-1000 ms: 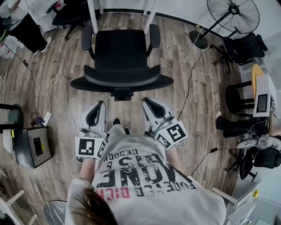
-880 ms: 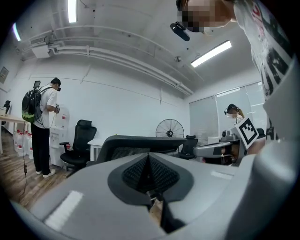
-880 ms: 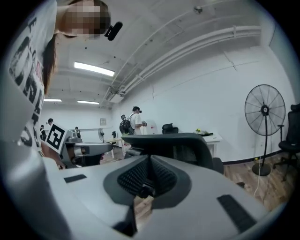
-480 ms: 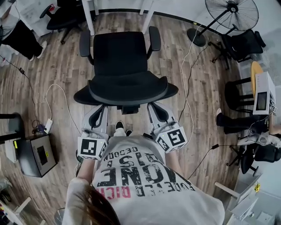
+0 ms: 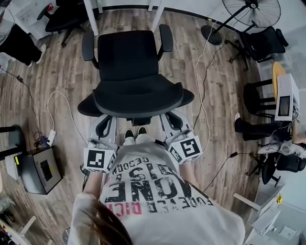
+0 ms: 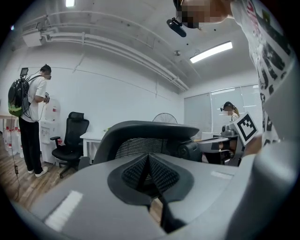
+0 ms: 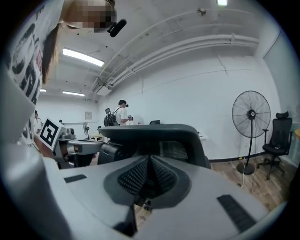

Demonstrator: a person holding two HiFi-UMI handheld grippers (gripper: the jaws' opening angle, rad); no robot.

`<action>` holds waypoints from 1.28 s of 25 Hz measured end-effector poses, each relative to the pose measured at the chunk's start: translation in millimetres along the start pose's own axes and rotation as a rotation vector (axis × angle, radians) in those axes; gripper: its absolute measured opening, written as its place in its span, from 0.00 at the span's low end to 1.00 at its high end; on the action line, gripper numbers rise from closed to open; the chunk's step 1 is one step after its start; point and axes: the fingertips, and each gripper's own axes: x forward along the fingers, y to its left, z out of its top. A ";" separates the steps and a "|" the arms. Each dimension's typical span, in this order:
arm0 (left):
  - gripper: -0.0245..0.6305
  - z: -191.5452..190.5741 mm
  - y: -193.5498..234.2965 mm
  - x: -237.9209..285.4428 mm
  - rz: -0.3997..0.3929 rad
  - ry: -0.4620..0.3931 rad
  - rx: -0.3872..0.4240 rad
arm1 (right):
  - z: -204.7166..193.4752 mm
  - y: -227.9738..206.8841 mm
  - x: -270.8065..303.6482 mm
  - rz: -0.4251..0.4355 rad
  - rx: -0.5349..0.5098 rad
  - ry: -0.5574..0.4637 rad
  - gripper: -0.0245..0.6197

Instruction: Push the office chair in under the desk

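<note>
At the far edge of the plank floor: two white legs of the desk [image 5: 90, 19] show, its top cut off by the head view's upper border.
Floor: wood planks [image 5: 57, 76], with a white cable [image 5: 64, 103] looping to the left of the chair.
Office chair: black office chair [image 5: 131, 62] stands squarely facing the desk, seat front level with the feet of the desk legs, armrests just inside their line; nearly the whole chair is out in the open.
Backrest: its curved top rim [image 5: 136, 98] is the part nearest the person, whose shoes [image 5: 135, 134] are just behind it.
Left gripper: left gripper [image 5: 107, 125] is clenched on nothing, pads together [image 6: 149, 157], and points at the left half of the backrest, whose rim [image 6: 145, 129] looms right beyond its tips.
Right gripper: right gripper [image 5: 173, 119] is likewise pinched closed and empty [image 7: 150, 159], aimed at the right half of the same rim [image 7: 154, 131].
Contact: both tips sit tucked under the rim's overhang from above; whether they actually press the backrest cannot be told.
Surroundings: pedestal fan [image 5: 253, 12] well off to the right, a second black chair [image 5: 64, 16] at upper left.
</note>
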 end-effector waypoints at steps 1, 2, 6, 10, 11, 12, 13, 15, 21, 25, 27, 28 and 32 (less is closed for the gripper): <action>0.06 0.1 0.2 1.4 0.005 0.001 -0.001 | 0.4 -2.1 1.2 0.004 -0.003 0.001 0.07; 0.06 0.4 0.5 3.1 0.011 0.001 -0.002 | 0.9 -4.5 2.3 0.009 -0.003 0.003 0.07; 0.06 2.1 0.0 11.1 0.046 0.006 -0.012 | 0.8 -14.0 4.0 0.034 0.001 0.020 0.07; 0.06 2.7 -3.0 16.5 0.057 0.015 -0.018 | -0.9 -17.3 7.3 0.059 0.000 0.038 0.07; 0.06 2.3 -3.8 17.2 0.058 0.019 -0.018 | 0.3 -17.4 8.8 0.066 -0.003 0.042 0.07; 0.06 1.6 -4.6 17.4 0.061 0.025 -0.017 | 0.7 -18.1 9.8 0.070 -0.003 0.046 0.07; 0.06 0.6 -5.3 17.2 0.065 0.030 -0.017 | 0.1 -19.4 9.9 0.071 0.002 0.049 0.07; 0.06 -2.1 -5.1 15.9 0.080 0.043 -0.021 | -3.7 -22.3 8.5 0.073 0.022 0.050 0.07; 0.06 -11.3 4.4 9.2 0.107 0.084 0.017 | -9.9 -18.5 5.7 0.098 0.025 0.052 0.07; 0.06 -16.2 2.3 9.4 0.079 0.143 0.116 | -8.2 -23.1 2.6 0.101 -0.073 0.059 0.07; 0.06 -19.5 0.1 10.7 0.056 0.189 0.155 | -12.2 -24.3 3.1 0.113 -0.192 0.100 0.07; 0.08 -21.5 -1.6 10.8 0.034 0.205 0.185 | -15.0 -23.7 3.1 0.124 -0.257 0.126 0.07; 0.26 -35.3 -6.6 6.0 -0.092 0.284 0.369 | -28.9 -18.4 1.4 0.193 -0.432 0.232 0.18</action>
